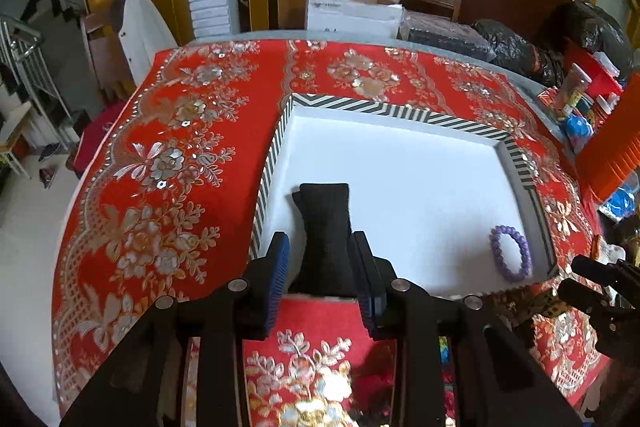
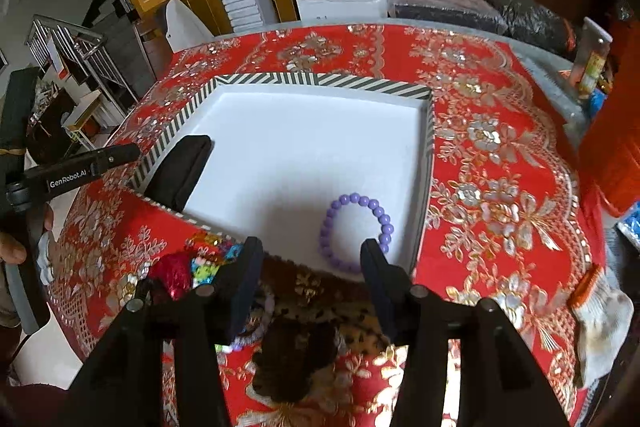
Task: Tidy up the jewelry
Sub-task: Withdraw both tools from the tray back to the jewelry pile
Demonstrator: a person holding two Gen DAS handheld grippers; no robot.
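**Black cushion at the left jaws, purple bracelet ahead of the right**

Black fabric fills the gap of the left gripper (image 1: pixel 322 247): a small cushion (image 1: pixel 326 223) stands between its jaws, leaning over the near wall of the tray (image 1: pixel 360 105) with its far end on the white tray floor. The jaws sit close on either side of the cushion, and whether the pads press it or merely flank it cannot be told from the left view. From the right view the cushion (image 2: pixel 182 169) shows tilted at the tray's near left corner, with the left gripper's arm beside it.

The right gripper (image 2: pixel 312 247) has its jaws wide apart and holds nothing. Just ahead of them, slightly toward the right jaw, a purple bracelet (image 2: pixel 354 231) lies flat on the tray floor near the near right corner; the right fingertip overlaps its edge in the picture.

The striped tray rests on a red flowered cloth (image 2: pixel 500 155) covering the surface. Below the right jaws, outside the tray, lie a leopard-print pouch (image 2: pixel 320 307) and some sequined bits (image 2: pixel 208 259).
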